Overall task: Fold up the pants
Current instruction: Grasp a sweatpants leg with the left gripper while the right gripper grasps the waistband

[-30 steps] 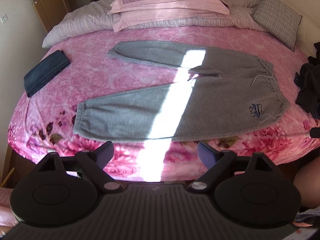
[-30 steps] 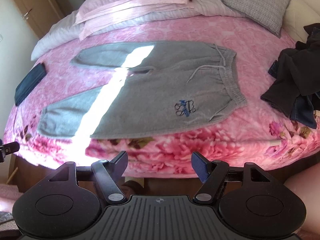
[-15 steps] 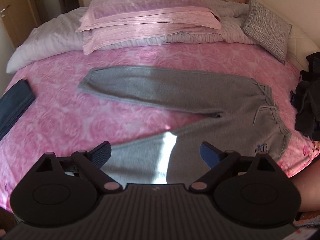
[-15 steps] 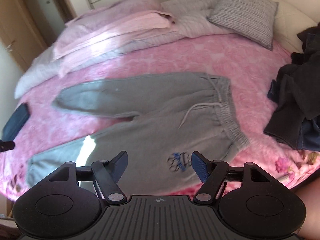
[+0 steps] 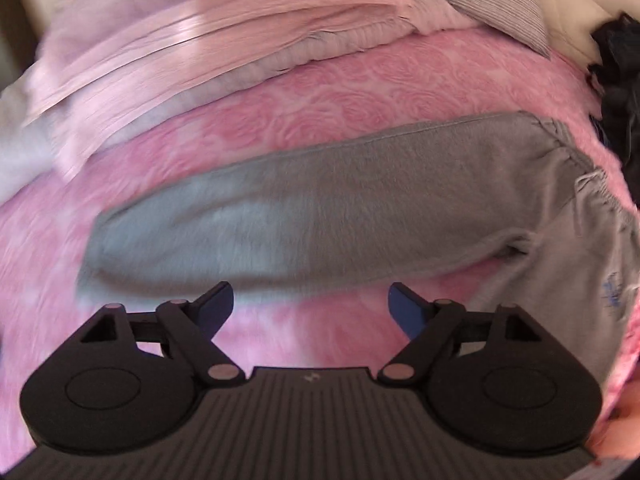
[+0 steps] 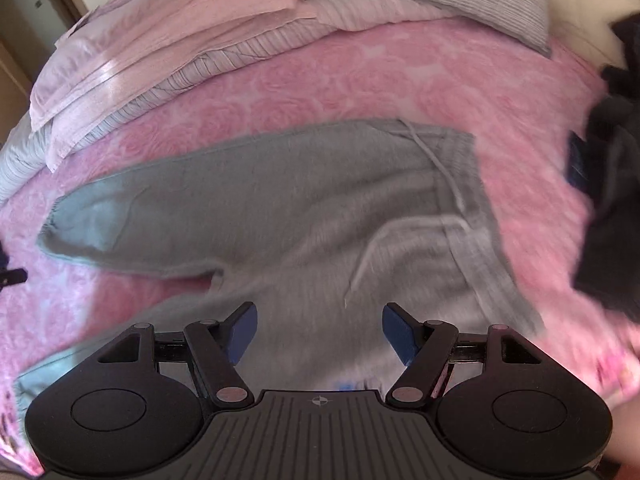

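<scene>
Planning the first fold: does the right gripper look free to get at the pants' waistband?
Probably yes. The right gripper has open, empty jaws over the grey pants; nothing covers the waistband.

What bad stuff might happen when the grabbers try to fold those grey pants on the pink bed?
1. The left gripper is closing with only pink blanket between its fingers, so it might pinch bedding instead of the grey pants.
2. The right gripper hangs open above the pants near the loose drawstring; it might snag that cord and bunch the waist.
3. Both views are blurred, so either grab may land off target.
</scene>
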